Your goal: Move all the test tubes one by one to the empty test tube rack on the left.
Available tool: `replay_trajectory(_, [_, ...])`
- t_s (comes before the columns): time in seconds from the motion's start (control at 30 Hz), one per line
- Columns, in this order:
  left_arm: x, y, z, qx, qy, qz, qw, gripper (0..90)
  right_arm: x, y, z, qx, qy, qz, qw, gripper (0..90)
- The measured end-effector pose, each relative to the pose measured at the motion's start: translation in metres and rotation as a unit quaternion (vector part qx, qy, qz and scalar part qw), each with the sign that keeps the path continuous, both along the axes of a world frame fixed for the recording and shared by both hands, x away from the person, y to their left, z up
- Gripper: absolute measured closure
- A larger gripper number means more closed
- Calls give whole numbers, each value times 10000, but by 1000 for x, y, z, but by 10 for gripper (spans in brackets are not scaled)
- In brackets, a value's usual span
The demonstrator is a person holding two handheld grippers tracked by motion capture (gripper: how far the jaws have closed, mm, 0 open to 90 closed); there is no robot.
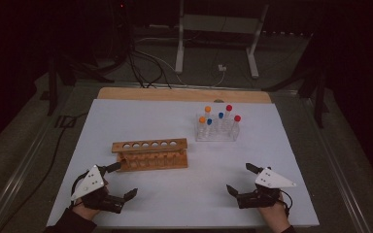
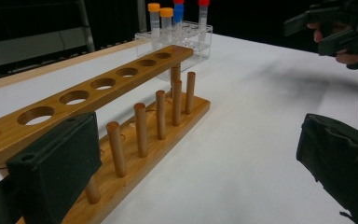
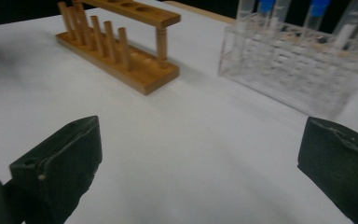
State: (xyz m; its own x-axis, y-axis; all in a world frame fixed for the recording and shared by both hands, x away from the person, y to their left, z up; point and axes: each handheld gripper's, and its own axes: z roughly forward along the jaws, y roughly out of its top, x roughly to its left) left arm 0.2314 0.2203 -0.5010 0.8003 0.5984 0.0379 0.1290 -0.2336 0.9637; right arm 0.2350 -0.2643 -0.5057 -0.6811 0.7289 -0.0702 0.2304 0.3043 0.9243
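A wooden test-tube rack (image 1: 150,153) (image 2: 121,107) (image 3: 121,46) with a row of holes and pegs lies near the middle of the white table (image 1: 184,194). Behind it to the right a clear plastic rack (image 1: 217,130) (image 2: 186,37) (image 3: 293,70) holds several capped tubes: orange (image 1: 207,109), blue (image 1: 220,115) and red (image 1: 237,118). My left gripper (image 1: 125,180) (image 2: 196,182) rests at the near left, jaws wide open and empty, just short of the wooden rack's left end. Near the front right my right gripper (image 1: 240,178) (image 3: 200,172) stands open with nothing between its jaws.
A wooden board edge (image 1: 184,94) runs along the table's far side. Beyond it on the floor stand a white metal frame (image 1: 218,29) and dark cables (image 1: 141,68). Bare white table lies between the two grippers.
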Motion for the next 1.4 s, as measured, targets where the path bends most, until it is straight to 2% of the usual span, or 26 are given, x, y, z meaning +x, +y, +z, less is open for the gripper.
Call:
replay_trajectory(0.13, [0, -1, 0, 32, -18, -12, 10000, 5, 2, -1, -1, 20, 121, -25, 9999, 0])
replay_trajectory(0.2, [0, -1, 0, 9, 0, -18, 10000, 5, 5, -2, -2, 128, 409, 86, 9990, 0])
replay_trajectory(0.23, [0, 0, 0, 0, 4, -14, 10000, 5, 5, -2, -2, 128, 409, 86, 9990, 0])
replay_trajectory(0.27, [0, 0, 0, 1, -1, -2, 10000, 5, 7, -3, -3, 182, 558, 107, 9982, 0])
replay_trajectory(0.43, [-1, 0, 0, -49, 8, -11, 10000, 5, 6, -2, -1, 183, 480, 50, 9987, 0])
replay_trajectory(0.53, [-1, 0, -1, 26, 1, 1, 10000, 5, 5, -2, 1, 217, 465, 22, 9987, 0])
replay_trajectory(0.6, [-1, 1, 0, -39, 10, -6, 10000, 5, 5, 0, 2, 143, 447, -29, 9989, 0])
replay_trajectory(0.7, [-1, 1, 0, -10, -4, 4, 10000, 5, 4, 2, 5, 103, 496, -51, 9987, 0])
replay_trajectory(0.73, [-1, 1, 0, -40, 2, -4, 10000, 5, 2, 4, 8, 20, 446, -104, 9989, 0])
replay_trajectory(0.97, [-1, 1, 0, -16, -9, -16, 10000, 5, 0, 7, 15, -36, 322, -149, 9994, 1])
replay_trajectory(1.13, [-1, 1, 0, -21, -19, -15, 10000, 5, 2, 10, 26, 145, 311, -152, 9993, 1])
replay_trajectory(1.4, [-1, 0, 0, -39, -36, -4, 10000, 5, 11, 16, 40, 250, 204, -162, 9993, 1])
